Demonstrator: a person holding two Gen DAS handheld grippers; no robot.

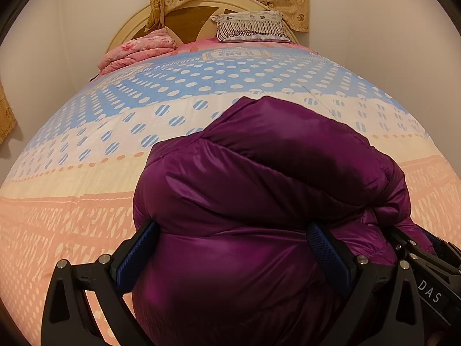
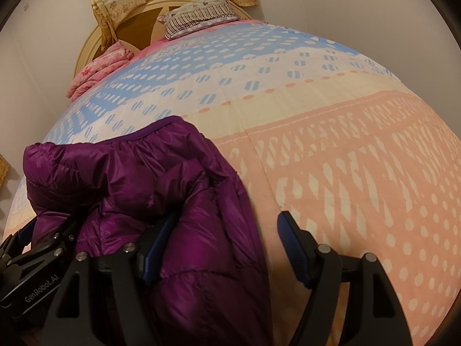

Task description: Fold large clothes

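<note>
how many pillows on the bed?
1 striped pillow at the headboard. The folded pink quilt beside it could hide another.

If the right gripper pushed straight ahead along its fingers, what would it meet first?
Most likely the purple jacket: its edge already lies between the opening fingers of the right gripper. Nearer the outer finger the line runs to the bedspread. Depth is uncertain.

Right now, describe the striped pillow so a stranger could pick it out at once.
Start at the round cream headboard at the bed's far end. The pillow leans against it, right of the folded pink quilt. Only it has dark stripes and pale heart-print trim.
</note>
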